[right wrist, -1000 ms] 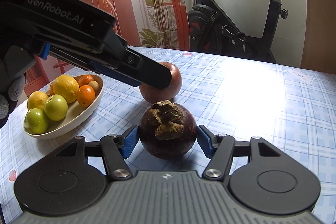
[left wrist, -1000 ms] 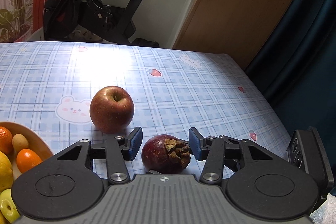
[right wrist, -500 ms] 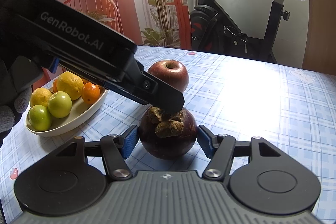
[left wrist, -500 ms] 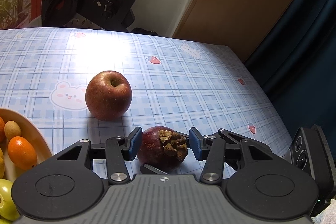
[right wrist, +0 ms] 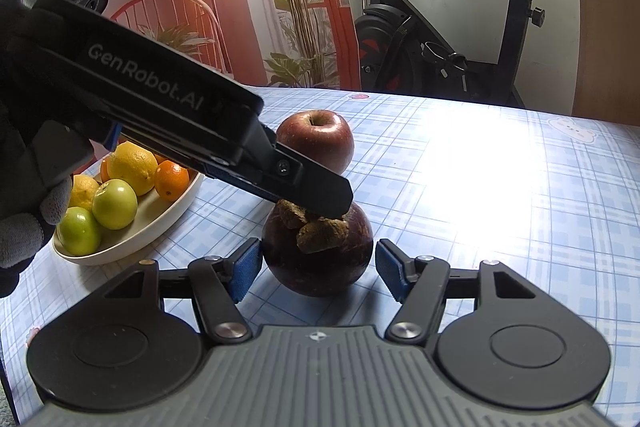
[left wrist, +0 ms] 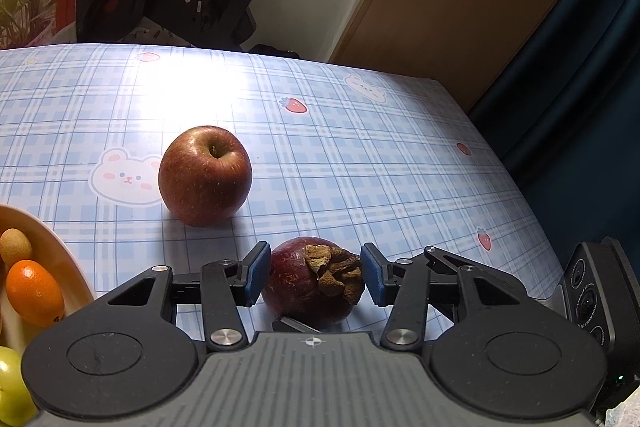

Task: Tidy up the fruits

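Observation:
A dark purple mangosteen (left wrist: pixel 304 287) (right wrist: pixel 320 259) with a dry brown calyx rests on the blue checked tablecloth (left wrist: pixel 360 155). My right gripper (right wrist: pixel 318 263) straddles it and its jaws are opening: a gap shows at the right pad, while the left pad stands close to the skin. My left gripper (left wrist: pixel 316 267) reaches in from the left with its fingertips at the fruit's top. The fruit looks wider than that gap and the pads overlap its edges without squeezing. One left finger (right wrist: pixel 312 187) covers part of the calyx. A red apple (left wrist: pixel 204 175) (right wrist: pixel 316 139) stands just beyond.
A cream oval bowl (right wrist: pixel 132 243) (left wrist: pixel 68 259) to the left holds lemons, green fruits and small oranges. A gloved hand (right wrist: pixel 24 227) carries the left gripper. The table's right edge (left wrist: pixel 520 187) drops toward a dark curtain. An exercise bike (right wrist: pixel 460 39) stands behind the table.
My left gripper has come forward and down over the mangosteen's top. The right jaws have parted slightly from the fruit. The mangosteen and apple have stayed in place.

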`<state>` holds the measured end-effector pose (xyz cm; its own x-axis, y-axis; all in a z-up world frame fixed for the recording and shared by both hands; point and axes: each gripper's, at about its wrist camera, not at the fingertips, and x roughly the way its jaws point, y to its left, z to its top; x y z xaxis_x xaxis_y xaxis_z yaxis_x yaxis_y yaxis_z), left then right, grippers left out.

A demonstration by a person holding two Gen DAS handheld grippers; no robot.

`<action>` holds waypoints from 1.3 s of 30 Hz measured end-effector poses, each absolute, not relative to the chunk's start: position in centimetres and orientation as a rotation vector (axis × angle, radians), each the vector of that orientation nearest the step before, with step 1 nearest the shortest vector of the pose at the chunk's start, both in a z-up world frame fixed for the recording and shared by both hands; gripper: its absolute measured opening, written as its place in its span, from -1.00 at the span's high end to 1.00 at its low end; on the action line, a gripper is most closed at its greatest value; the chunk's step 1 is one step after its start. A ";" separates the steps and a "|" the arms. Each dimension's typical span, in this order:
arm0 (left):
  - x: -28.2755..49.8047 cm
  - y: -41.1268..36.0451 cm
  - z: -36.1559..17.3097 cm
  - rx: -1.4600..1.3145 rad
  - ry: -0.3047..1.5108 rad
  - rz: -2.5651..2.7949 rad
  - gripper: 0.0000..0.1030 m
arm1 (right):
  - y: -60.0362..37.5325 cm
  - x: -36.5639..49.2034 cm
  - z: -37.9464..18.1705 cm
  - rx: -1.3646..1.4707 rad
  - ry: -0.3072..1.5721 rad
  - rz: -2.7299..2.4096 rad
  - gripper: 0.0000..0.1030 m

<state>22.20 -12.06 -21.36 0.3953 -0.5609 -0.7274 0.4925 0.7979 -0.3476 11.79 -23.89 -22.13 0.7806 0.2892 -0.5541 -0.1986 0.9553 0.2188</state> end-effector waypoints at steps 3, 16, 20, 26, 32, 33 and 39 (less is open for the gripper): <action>22.3 -12.1 -21.5 -0.085 0.955 -0.666 -0.02 | -23.9 11.8 -22.1 0.164 0.631 0.262 -0.30; 22.3 -12.4 -21.8 -0.076 0.954 -0.665 -0.07 | -23.7 11.5 -22.1 0.171 0.622 0.273 -0.20; 21.9 -11.7 -21.0 -0.074 0.956 -0.659 -0.07 | -23.4 11.1 -21.5 0.203 0.609 0.285 -0.20; 20.6 -8.8 -18.6 -0.071 0.941 -0.634 -0.07 | -21.2 11.1 -19.6 0.178 0.592 0.341 -0.20; 19.8 -4.3 -16.8 -0.098 0.931 -0.577 -0.07 | -17.5 12.2 -18.3 0.127 0.583 0.416 -0.20; 19.8 -3.5 -16.5 -0.102 0.927 -0.566 -0.07 | -16.6 12.5 -18.0 0.118 0.582 0.430 -0.20; 19.8 0.3 -16.2 -0.138 0.924 -0.504 -0.07 | -12.9 14.1 -17.9 0.074 0.604 0.493 -0.20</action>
<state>19.76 0.29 -16.18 0.4964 -0.4723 -0.7284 0.3563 0.8760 -0.3252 14.07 -12.92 -17.88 0.7115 0.4654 -0.5265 -0.4231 0.8819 0.2079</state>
